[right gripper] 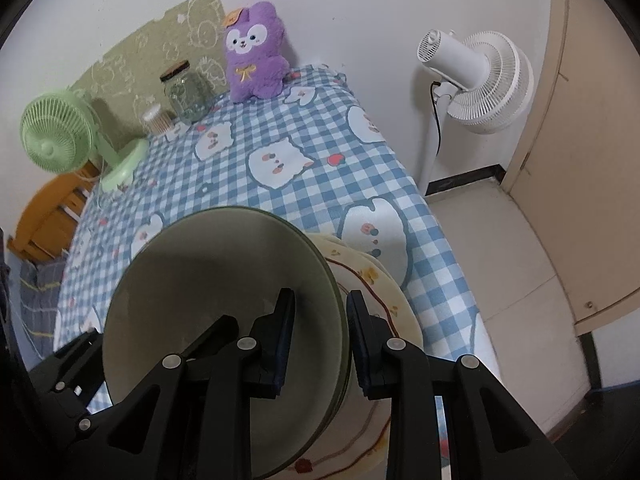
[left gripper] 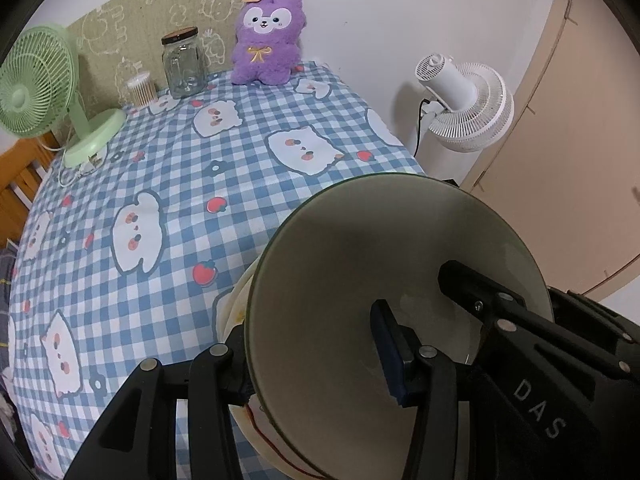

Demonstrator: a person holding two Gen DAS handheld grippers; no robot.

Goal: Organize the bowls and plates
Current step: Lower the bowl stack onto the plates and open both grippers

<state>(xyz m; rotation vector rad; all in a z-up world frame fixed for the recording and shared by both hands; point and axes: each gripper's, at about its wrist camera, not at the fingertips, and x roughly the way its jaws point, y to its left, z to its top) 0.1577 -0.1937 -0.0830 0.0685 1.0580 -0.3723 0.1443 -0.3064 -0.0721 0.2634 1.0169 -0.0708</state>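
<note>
Stacking is the step you are working on: you are holding the green bowl point(left gripper: 360, 280) by its rim from two sides, over the cream plate point(right gripper: 384, 292) with the red line and small flowers near the front edge of the checked tablecloth point(left gripper: 180, 184).

Your left gripper point(left gripper: 316, 360) is clamping the rim, one finger inside the bowl and one outside, jaws closed down to the thickness of the wall. Your right gripper point(right gripper: 320, 340) is gripping the opposite rim the same way, narrow and firm. In the left view its black body is showing inside the far side of the bowl.

The bowl is sitting over the plate, but I cannot tell whether its foot is already touching or hanging just above.

As I judge it, the next move is asking you to level the bowl, centre it on the plate and lower it until it is resting flat. Then open both sets of jaws and draw the inner fingers up clear of the rim without dragging it.

The glass jar point(left gripper: 182, 64), purple plush point(left gripper: 266, 36) and green fan point(left gripper: 36, 84) are standing well apart at the back.
</note>
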